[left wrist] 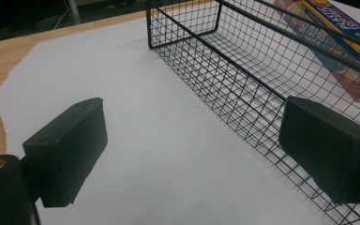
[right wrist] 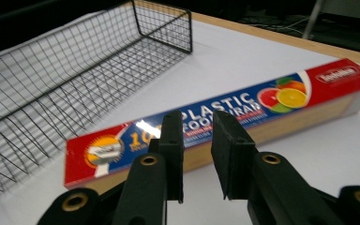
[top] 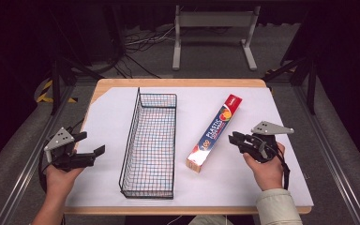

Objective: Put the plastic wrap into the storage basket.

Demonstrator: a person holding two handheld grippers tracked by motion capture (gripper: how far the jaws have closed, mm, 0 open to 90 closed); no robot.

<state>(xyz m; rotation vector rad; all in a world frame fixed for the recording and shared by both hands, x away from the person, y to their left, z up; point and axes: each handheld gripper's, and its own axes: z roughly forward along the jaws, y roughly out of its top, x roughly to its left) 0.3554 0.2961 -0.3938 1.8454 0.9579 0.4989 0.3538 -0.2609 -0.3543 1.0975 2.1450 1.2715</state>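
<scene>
- The work in hand looks like getting the plastic wrap box [top: 214, 132] into the wire basket [top: 151, 140], and this reads as the approach, before any grip.
- The box lies flat on the white sheet [top: 108, 117], just to the right of the basket and apart from it, untouched by either tool.
- Its long axis runs diagonally relative to the basket's long side: the near end sits closer to the basket, and the far end, with the red brand panel, angles away from the basket toward the far right.
- The printed face is up, so the narrow side walls are what the pads would have to close on.
- The right gripper [top: 235, 139] hovers just beside the box's near half, on the side away from the basket. Its jaws stand only slightly apart and hold nothing; in the right gripper view the gap looks narrower than the box.
- To do this step well, I judge the jaws should widen first, then come across the box's short width near its middle so the long box does not tip when lifted.
- Turning it parallel to the basket before lowering should keep its ends off the wire rim.
- The left gripper [top: 88, 144] waits to the left of the basket, jaws wide apart and empty, the basket's wall close by one jaw.
</scene>
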